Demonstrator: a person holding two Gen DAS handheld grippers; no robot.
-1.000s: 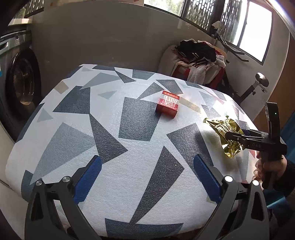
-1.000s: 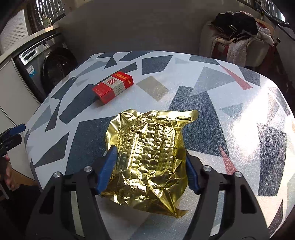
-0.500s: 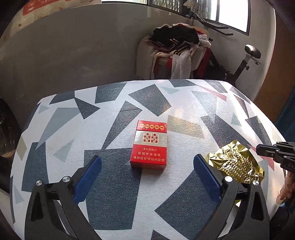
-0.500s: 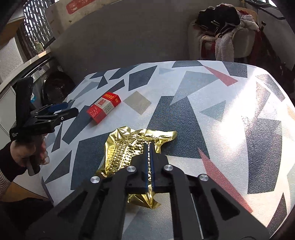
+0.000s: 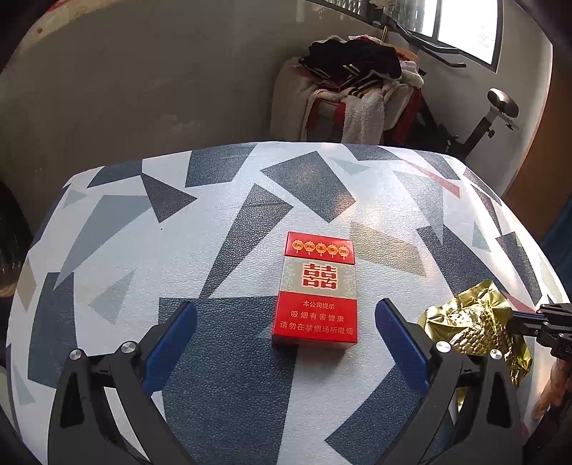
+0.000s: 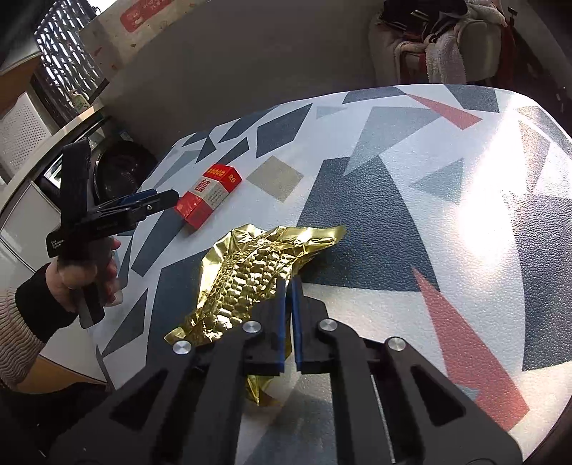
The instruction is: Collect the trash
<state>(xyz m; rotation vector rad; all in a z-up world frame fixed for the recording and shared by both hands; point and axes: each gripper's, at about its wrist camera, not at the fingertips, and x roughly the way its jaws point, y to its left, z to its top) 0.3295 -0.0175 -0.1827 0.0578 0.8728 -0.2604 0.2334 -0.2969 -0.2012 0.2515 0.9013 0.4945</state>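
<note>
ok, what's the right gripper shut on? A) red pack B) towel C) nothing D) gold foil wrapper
D: the right gripper has its blue pads pinched together on the crumpled gold foil wrapper; the red pack lies untouched on the table.

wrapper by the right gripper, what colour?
Shiny gold, crinkled wrapper; clearest in the right wrist view.

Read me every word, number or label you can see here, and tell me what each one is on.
"囍": front of the red cigarette pack.
"本公司提示 / 吸烟有害健康 / 请勿在禁烟场所吸烟": pack's lower red band.
"20": pack's end, right wrist view.
White print on the left gripper handle: too small to read.
Red sign on the wall: blurred.
</note>
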